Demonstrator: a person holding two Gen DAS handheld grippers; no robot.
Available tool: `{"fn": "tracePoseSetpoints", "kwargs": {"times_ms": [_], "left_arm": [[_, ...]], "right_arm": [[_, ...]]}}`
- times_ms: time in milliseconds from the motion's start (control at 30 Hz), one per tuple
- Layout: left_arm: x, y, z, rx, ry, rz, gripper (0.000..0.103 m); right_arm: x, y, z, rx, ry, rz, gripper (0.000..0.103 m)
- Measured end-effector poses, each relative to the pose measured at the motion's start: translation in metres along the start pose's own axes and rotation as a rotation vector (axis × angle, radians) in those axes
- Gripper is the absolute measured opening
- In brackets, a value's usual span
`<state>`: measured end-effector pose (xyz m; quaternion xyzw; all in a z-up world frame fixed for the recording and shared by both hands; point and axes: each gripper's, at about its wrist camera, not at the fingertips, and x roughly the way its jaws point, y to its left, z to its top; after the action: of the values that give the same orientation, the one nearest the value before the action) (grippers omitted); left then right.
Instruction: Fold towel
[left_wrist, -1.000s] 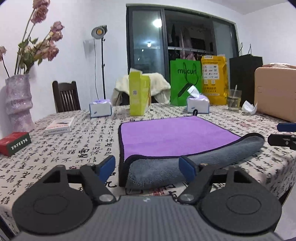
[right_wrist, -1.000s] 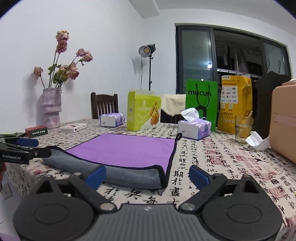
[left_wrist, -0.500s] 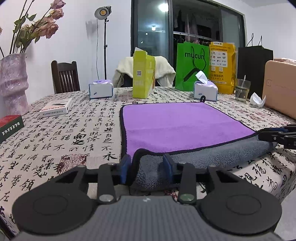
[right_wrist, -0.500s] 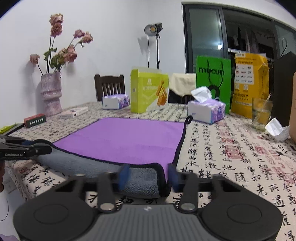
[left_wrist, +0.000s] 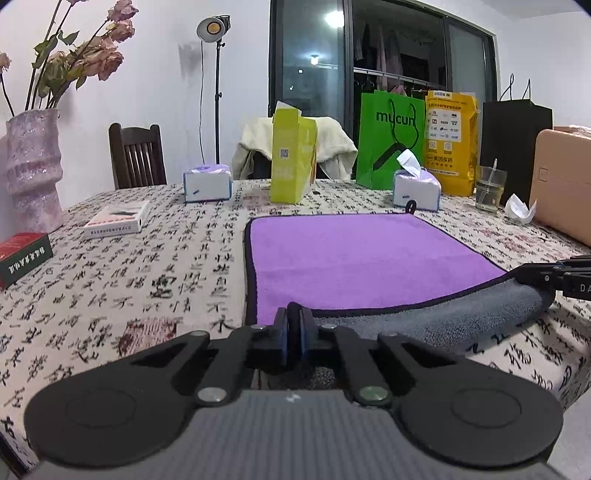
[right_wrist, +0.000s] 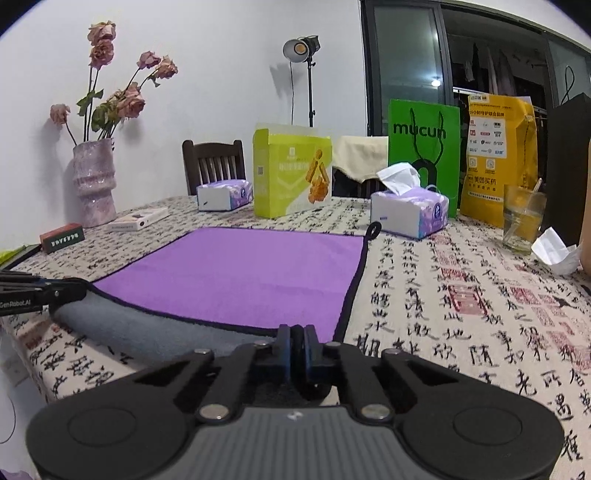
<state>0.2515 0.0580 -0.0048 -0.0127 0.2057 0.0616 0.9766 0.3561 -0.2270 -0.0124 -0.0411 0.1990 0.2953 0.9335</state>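
Both sets of jaws have gone from wide open a second ago to pressed tight now, each pinching the rolled near edge of the towel (left_wrist: 369, 258): left gripper (left_wrist: 294, 334) on its near-left corner, right gripper (right_wrist: 297, 343) on the near-right corner. That towel is purple on top with a grey underside showing along the turned-up front hem and a dark trim, lying flat on the table (right_wrist: 461, 314), whose cloth is printed all over with black calligraphy characters. In the right wrist view the other gripper's side reads "GenRobot.AI". Further back sit a red box (left_wrist: 24, 256) with white lettering I can't read, a flat white box (left_wrist: 116, 219), two tissue boxes (right_wrist: 410, 212), and a yellow-green carton (right_wrist: 291, 173) with a QR code on its narrow side. Behind those stand a green "mucun" bag (right_wrist: 424, 147), a yellow bag (right_wrist: 498, 155) with Chinese print, a glass (right_wrist: 522, 218), a pink vase (right_wrist: 94, 181) of dried roses, a chair (left_wrist: 136, 155) and a lamp (right_wrist: 301, 46).
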Motion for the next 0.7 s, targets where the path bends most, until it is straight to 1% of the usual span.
{"fn": "tracePoseSetpoints", "kwargs": {"times_ms": [133,367,700], "left_arm": [[0.007,0.003,0.011,-0.006,-0.009,-0.001,0.007],[0.025,0.007,0.031,-0.007,-0.021,-0.001,0.006],[0.053,0.013,0.057,-0.013,-0.012,0.004,0.007]], "right_arm": [[0.003,-0.002,0.009,-0.010,-0.011,-0.003,0.006],[0.018,-0.009,0.028,-0.024,-0.006,-0.012,0.006],[0.044,-0.018,0.055,-0.040,0.010,-0.023,0.006]]}}
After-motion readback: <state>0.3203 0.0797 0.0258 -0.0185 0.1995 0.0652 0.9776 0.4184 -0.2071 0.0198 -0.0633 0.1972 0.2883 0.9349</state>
